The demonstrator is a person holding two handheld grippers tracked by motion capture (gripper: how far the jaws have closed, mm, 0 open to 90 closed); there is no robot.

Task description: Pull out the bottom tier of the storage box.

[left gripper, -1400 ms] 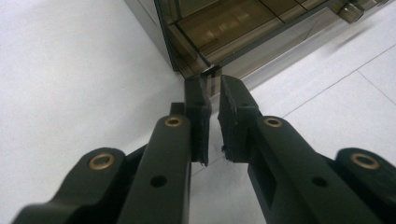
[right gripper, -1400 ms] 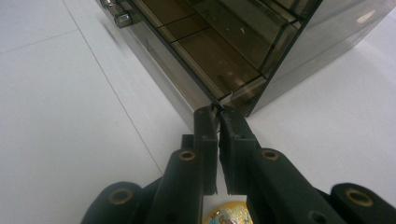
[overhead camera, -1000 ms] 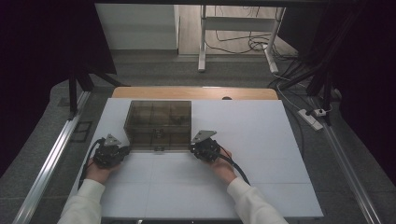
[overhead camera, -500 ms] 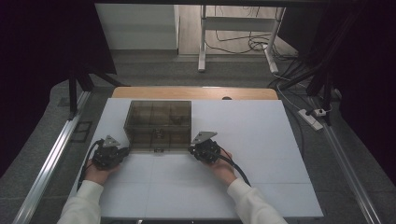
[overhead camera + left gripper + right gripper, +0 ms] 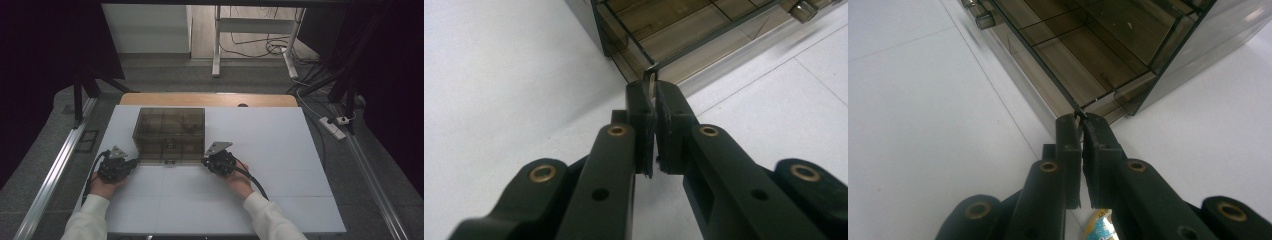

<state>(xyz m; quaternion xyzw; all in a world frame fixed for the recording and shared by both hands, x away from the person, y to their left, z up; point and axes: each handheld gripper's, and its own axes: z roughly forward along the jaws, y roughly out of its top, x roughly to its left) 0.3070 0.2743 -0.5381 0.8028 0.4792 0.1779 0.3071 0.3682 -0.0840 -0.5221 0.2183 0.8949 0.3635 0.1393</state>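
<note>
A smoky see-through compartment box (image 5: 170,132) sits on the white table (image 5: 280,150), lid down. My left gripper (image 5: 134,161) is at its front left corner and my right gripper (image 5: 205,161) at its front right corner. In the left gripper view, the left gripper (image 5: 653,92) has just been closing, and its jaws now pinch the thin corner of the lid (image 5: 704,37). The right gripper (image 5: 1080,120) is shut on the lid's (image 5: 1073,45) other front corner. A small latch (image 5: 170,161) sits midway along the front edge between them.
A wooden strip (image 5: 210,99) runs along the table's far edge. A metal rail (image 5: 55,170) lies on the floor at the left, a power strip (image 5: 334,125) and cables at the right. White table surface stretches to the right of the box and in front of it.
</note>
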